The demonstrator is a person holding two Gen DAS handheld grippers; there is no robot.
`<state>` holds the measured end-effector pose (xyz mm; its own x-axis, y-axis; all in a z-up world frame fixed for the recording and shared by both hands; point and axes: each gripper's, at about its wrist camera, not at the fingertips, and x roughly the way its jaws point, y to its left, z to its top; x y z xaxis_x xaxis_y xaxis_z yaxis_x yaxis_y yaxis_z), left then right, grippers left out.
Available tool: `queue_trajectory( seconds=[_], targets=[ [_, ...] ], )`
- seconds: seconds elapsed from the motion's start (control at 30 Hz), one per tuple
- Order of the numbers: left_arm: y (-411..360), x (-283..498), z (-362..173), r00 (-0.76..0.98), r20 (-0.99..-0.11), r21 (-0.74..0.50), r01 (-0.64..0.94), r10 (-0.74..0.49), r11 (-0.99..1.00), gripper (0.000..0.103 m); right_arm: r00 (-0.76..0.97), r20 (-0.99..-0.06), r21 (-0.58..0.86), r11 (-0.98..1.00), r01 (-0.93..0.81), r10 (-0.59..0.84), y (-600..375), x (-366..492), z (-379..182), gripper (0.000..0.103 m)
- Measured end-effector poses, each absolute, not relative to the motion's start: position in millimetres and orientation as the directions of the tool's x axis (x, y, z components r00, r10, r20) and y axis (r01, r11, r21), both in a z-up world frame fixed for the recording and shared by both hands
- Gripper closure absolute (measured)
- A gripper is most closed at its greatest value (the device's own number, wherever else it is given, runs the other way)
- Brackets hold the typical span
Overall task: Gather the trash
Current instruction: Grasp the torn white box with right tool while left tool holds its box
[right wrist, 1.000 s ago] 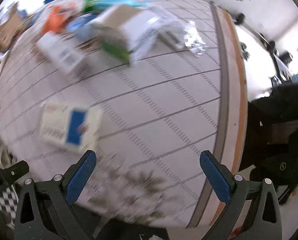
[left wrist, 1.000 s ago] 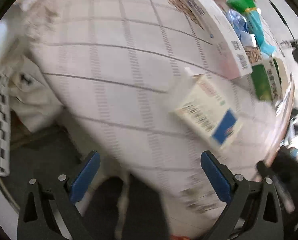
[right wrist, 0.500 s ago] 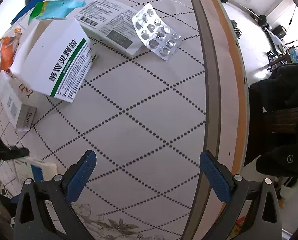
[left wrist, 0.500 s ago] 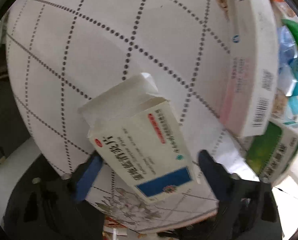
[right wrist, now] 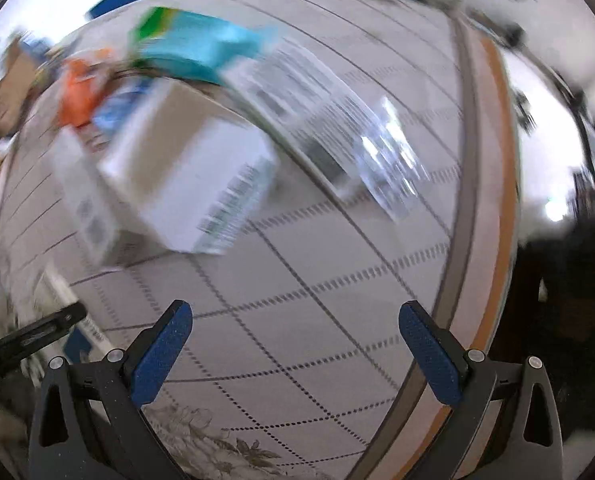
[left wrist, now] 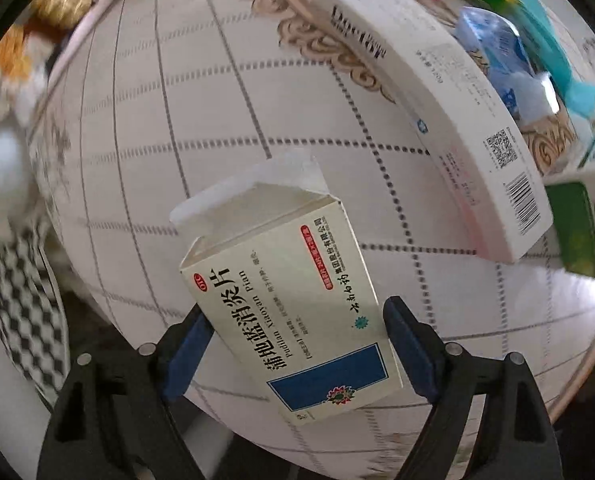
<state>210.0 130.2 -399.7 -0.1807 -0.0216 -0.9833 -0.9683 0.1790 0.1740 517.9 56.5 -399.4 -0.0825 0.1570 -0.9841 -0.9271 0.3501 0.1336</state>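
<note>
In the left wrist view my left gripper [left wrist: 293, 344] is shut on a cream medicine box with a blue patch [left wrist: 285, 296], its end flap open, held above the white tablecloth [left wrist: 201, 128]. A long white carton [left wrist: 437, 112], a green and white box [left wrist: 585, 228] and blue and green wrappers [left wrist: 505, 48] lie beyond. In the blurred right wrist view my right gripper [right wrist: 297, 344] is open and empty over the cloth, short of a white box [right wrist: 193, 176], a printed carton [right wrist: 297, 100] and a blister pack [right wrist: 393, 164].
The table's brown edge band [right wrist: 493, 200] runs down the right of the right wrist view, with dark items beyond it. A checkered cloth [left wrist: 25, 304] hangs off the table's left side. An orange wrapper [right wrist: 77, 88] lies at the far left.
My left gripper has closed on the cream medicine box and lifted it off the cloth. My right gripper has swung, blurring its view, and stays open.
</note>
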Motion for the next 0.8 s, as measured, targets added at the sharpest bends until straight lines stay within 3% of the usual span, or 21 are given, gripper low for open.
queue_trajectory(
  seconds=[0.17, 0.37, 0.73, 0.8],
  targets=[
    [124.5, 214.0, -410.9, -0.171, -0.985, 0.163, -0.968, -0.023, 0.19, 0.019, -0.025, -0.99, 0.034, 0.066, -0.997, 0.136, 104.8, 483.9, -378.3, 0.0],
    [118.2, 195.6, -428.9, -0.131, -0.991, 0.126, -0.985, -0.031, 0.118, 0.017, 0.082, -0.993, -0.092, -0.134, -0.987, 0.08, 136.3, 449.3, -387.1, 0.0],
    [120.4, 163.7, -435.0, -0.078, -0.996, 0.075, -0.994, -0.031, 0.076, 0.019, 0.122, -0.993, -0.116, -0.275, -0.955, -0.006, 160.2, 435.1, -418.1, 0.0],
    [116.1, 153.8, -436.3, -0.069, -0.997, 0.067, -0.994, -0.027, 0.081, 0.023, 0.121, -0.992, -0.112, -0.28, -0.953, -0.016, 162.7, 431.3, -423.0, 0.0]
  ],
)
